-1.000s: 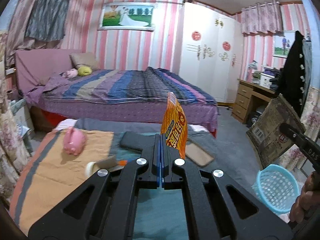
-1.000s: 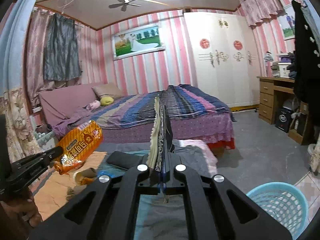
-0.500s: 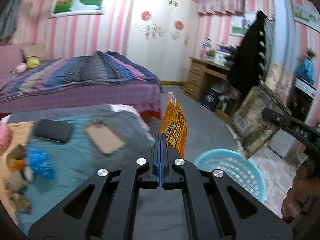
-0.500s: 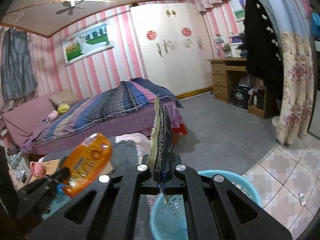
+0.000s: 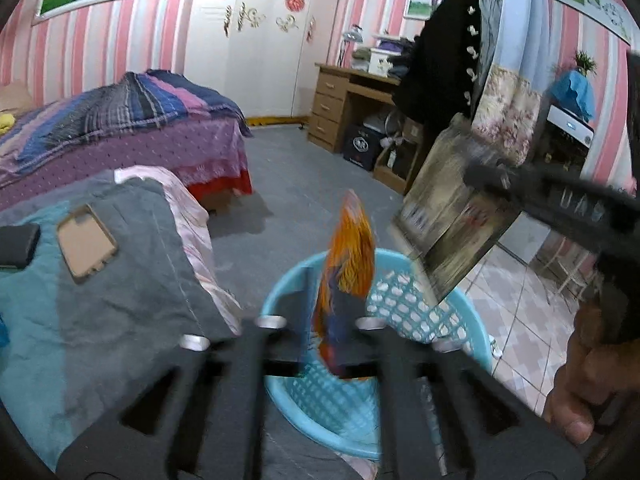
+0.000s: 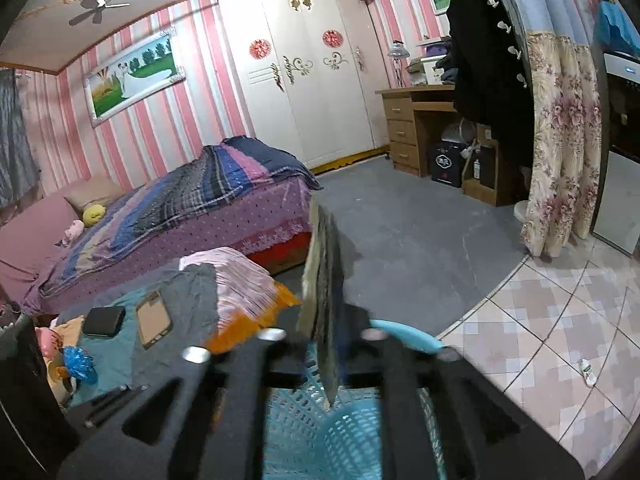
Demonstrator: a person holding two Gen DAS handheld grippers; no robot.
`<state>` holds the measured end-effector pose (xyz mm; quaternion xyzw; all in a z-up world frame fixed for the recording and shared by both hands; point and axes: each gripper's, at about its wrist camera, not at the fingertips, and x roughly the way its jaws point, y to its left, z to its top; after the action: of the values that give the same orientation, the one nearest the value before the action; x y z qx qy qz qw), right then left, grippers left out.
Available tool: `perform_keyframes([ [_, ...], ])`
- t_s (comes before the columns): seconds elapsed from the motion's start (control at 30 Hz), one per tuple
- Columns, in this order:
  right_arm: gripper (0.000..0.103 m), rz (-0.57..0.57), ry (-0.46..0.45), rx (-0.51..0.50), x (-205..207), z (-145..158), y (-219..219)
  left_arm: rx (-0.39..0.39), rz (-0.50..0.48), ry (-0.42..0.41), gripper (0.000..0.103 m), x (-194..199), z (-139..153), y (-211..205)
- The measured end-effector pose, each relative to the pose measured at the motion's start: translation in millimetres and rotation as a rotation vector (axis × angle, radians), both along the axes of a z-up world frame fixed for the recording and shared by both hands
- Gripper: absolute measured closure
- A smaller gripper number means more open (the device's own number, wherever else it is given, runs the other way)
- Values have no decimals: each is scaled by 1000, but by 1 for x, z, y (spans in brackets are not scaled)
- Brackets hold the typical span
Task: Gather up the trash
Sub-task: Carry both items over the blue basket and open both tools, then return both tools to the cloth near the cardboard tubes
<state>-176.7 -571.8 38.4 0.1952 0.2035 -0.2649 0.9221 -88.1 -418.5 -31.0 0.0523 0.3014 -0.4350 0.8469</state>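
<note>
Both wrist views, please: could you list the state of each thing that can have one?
left gripper: open, above the basket.
orange snack bag: upright between the parted jaws, blurred.
right gripper: open.
flat brown packet: edge-on between the right jaws.
blue basket: upright, below both grippers.
wardrobe: doors shut.

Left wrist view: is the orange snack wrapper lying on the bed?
No, the orange snack wrapper hangs between the left gripper's parted fingers above the blue basket.
</note>
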Motion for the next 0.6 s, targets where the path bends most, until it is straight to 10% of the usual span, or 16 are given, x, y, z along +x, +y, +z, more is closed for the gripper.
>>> perform_keyframes([
  [0.03, 43, -8, -1, -2, 0, -1, 0, -8, 13, 3, 47, -1, -3, 1],
  [0.33, 43, -16, -39, -14, -4, 5, 10, -8, 105, -25, 42, 8, 5, 35],
  [0.6, 43, 133, -52, -47, 26, 13, 61, 56, 350, -105, 41, 46, 33, 156],
])
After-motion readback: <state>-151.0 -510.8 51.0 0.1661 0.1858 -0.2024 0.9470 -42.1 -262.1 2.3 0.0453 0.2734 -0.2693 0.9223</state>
